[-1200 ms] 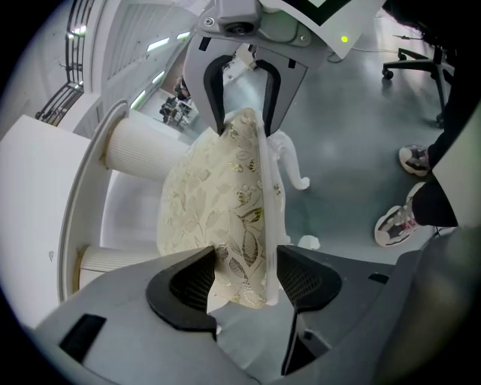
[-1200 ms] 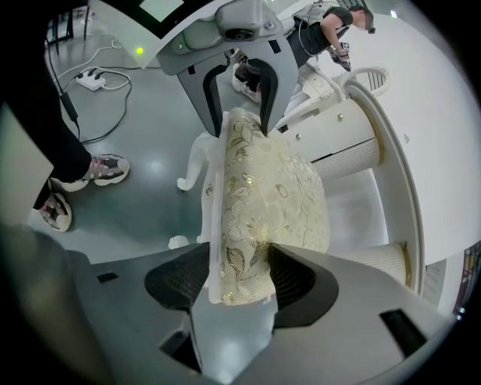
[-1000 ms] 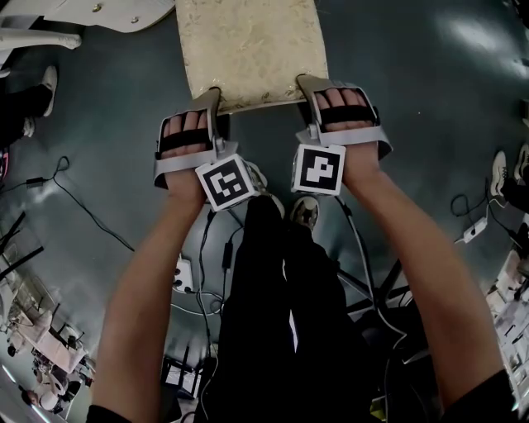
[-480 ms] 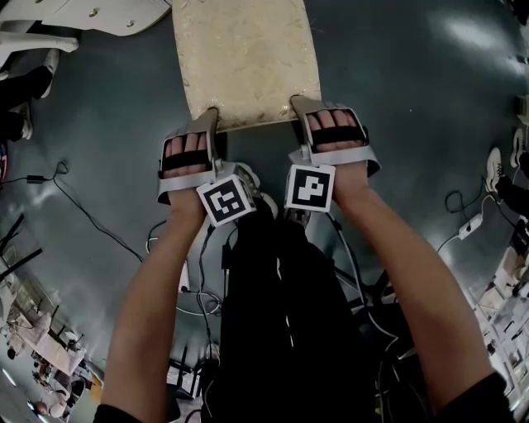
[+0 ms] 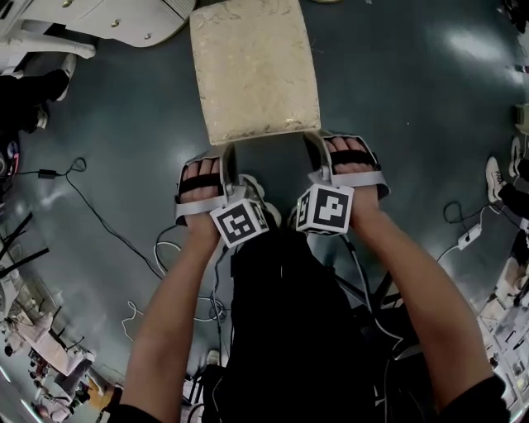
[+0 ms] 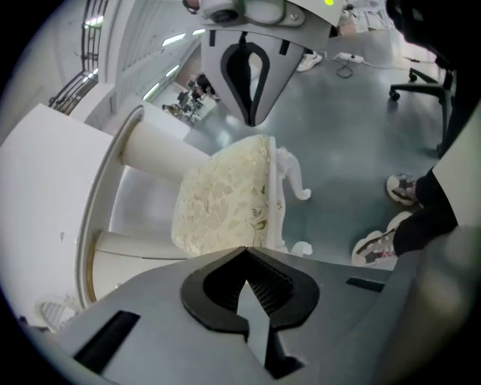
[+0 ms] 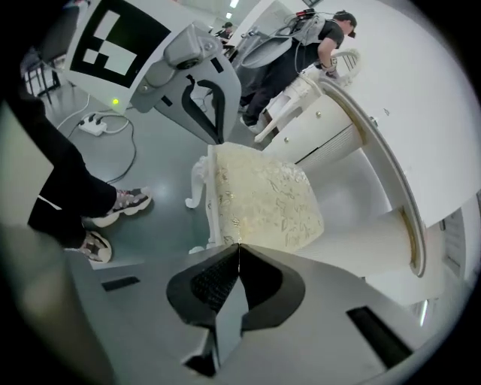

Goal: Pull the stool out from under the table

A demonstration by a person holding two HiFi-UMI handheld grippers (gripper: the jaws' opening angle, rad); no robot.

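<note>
The stool, a cream brocade seat on white carved legs, stands on the grey floor out from the white round table. Both grippers sit at its near edge. My left gripper is at the near left corner, jaws closing to shut with nothing between them. My right gripper is at the near right corner, closing the same way and also empty. In the left gripper view the stool lies just beyond the meeting tips. The right gripper view shows the stool past the tips.
The table's pedestal and top stand behind the stool. Cables trail over the floor on the left, and a power strip lies at right. Other people's shoes are at the edges. A person bends over further back.
Both grippers have let go of the seat's near edge, drawn back a little and shut. The whole seat now shows, farther out from the table.
</note>
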